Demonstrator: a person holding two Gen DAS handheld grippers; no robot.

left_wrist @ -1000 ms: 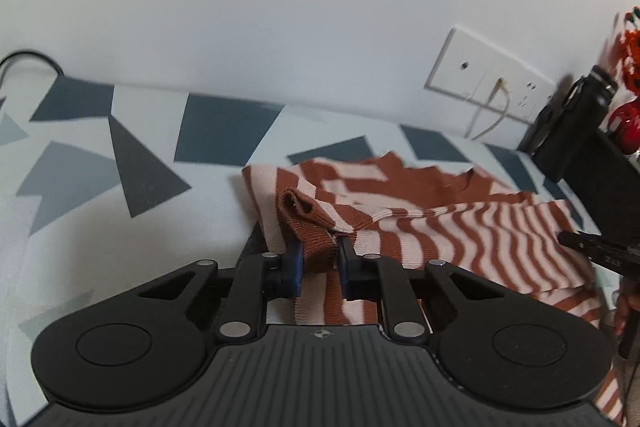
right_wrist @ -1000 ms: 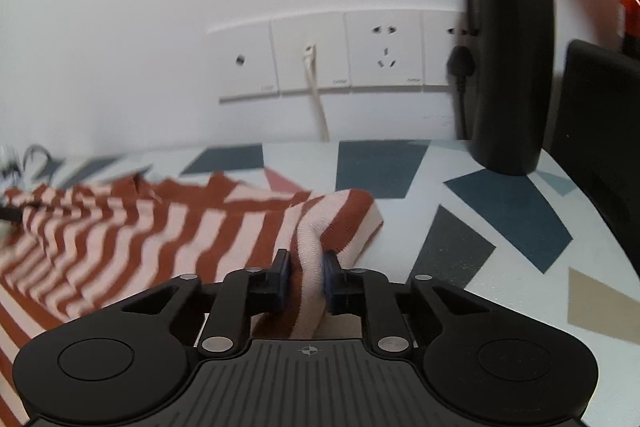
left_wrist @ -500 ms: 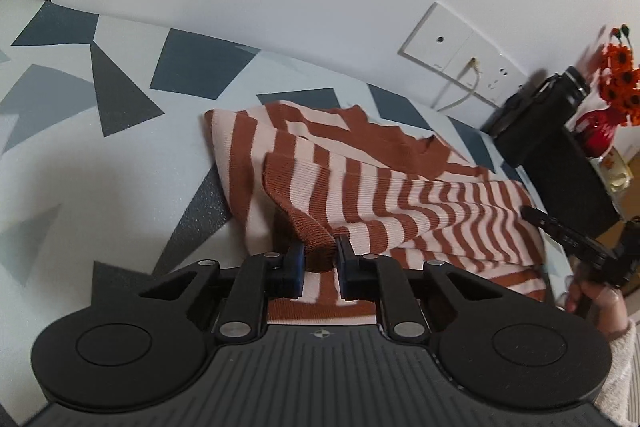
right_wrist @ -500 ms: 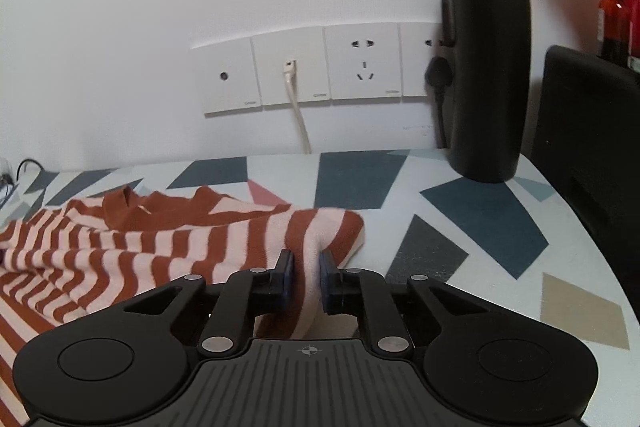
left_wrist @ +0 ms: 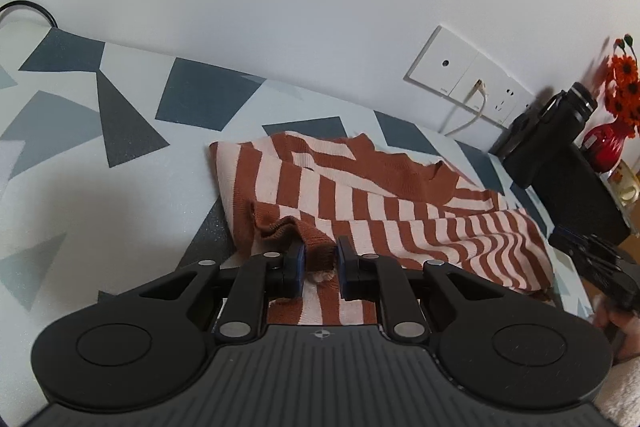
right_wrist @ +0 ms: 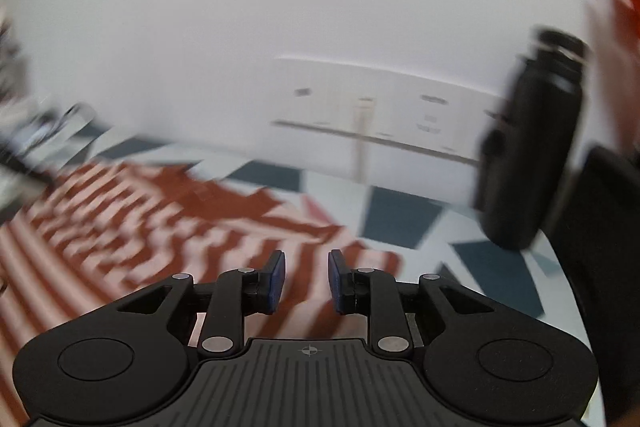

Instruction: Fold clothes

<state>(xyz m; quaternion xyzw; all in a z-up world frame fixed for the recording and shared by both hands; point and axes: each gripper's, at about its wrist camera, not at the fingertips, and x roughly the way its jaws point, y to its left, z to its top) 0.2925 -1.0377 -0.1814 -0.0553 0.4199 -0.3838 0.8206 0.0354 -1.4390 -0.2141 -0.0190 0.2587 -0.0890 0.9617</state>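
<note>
Left claw [left_wrist: 319, 264]: our fingers stand parted with a gap between the blue pads; a bunched brown cuff of the striped sweater [left_wrist: 384, 211] sits in that gap, and we cannot tell whether the pads press it or it lies loose between them.
Right claw [right_wrist: 305, 282]: our fingers are spread apart with nothing between them; the striped cloth lies flat beneath and past the tips. This view is smeared by motion blur.
Striped sweater: brown and pale pink stripes, lying on the surface [left_wrist: 120, 187], folded over itself so that an upper layer of finer stripes crosses the lower layer of broad ones. In the left wrist view its far edge shows a solid brown neck area. In the right wrist view [right_wrist: 168, 211] it fills the lower left, and its right edge ends just beyond our right claw.
Surface: covered in white with blue, grey and dark triangles and blocks; it runs up to a white wall.
Wall sockets [left_wrist: 464, 83]: a row of white plates on the wall behind the sweater, one with a pale cable plugged in.
Black bottle [right_wrist: 532, 139]: upright on the surface by the wall, well apart from the sweater, to the right of the sockets.
Red vase [left_wrist: 604, 147]: with orange flowers, at the far right in the left wrist view, behind the bottle.
Black cable [left_wrist: 28, 9]: a loop at the far left edge of the surface.
</note>
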